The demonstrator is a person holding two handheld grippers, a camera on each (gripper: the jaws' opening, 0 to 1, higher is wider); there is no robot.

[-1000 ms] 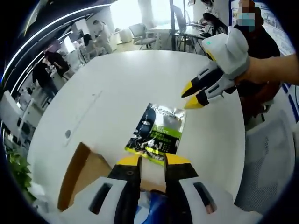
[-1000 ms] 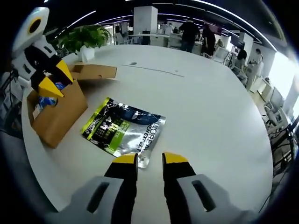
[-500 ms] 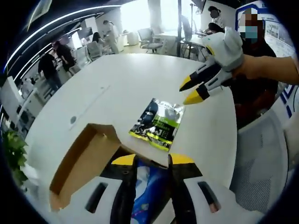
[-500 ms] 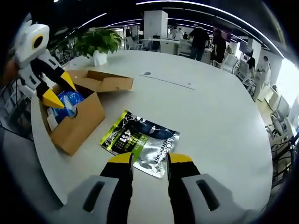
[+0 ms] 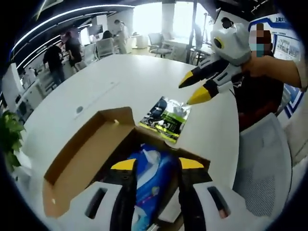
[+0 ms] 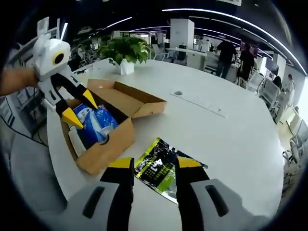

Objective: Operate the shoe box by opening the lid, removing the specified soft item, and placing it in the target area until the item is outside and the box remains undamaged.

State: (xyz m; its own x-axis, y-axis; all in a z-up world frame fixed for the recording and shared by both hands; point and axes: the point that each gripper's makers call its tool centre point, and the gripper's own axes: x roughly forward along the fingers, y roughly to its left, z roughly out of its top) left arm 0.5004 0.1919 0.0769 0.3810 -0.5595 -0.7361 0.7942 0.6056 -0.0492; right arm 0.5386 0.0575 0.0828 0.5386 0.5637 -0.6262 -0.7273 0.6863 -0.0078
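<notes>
An open brown cardboard shoe box (image 5: 91, 154) (image 6: 108, 144) sits near the table edge with its lid flap (image 6: 130, 96) folded back. A blue soft pack (image 5: 151, 178) (image 6: 96, 122) lies inside. A green and silver pouch (image 5: 166, 118) (image 6: 161, 159) lies flat on the white table beside the box. My left gripper (image 5: 158, 164) (image 6: 81, 111) hovers open over the box, its jaws either side of the blue pack from above. My right gripper (image 6: 154, 163) (image 5: 196, 87) hangs open above the pouch, holding nothing.
The round white table (image 6: 231, 139) has a small cable port (image 6: 178, 93) (image 5: 79, 109). A potted plant (image 6: 126, 50) stands at its far side. A grey mesh chair (image 5: 262, 163) is by the table edge. Office desks and several people fill the background.
Both views have pulled up and back. My left gripper has risen out of the box, which now shows whole with the blue pack. The pouch stays flat on the table.
</notes>
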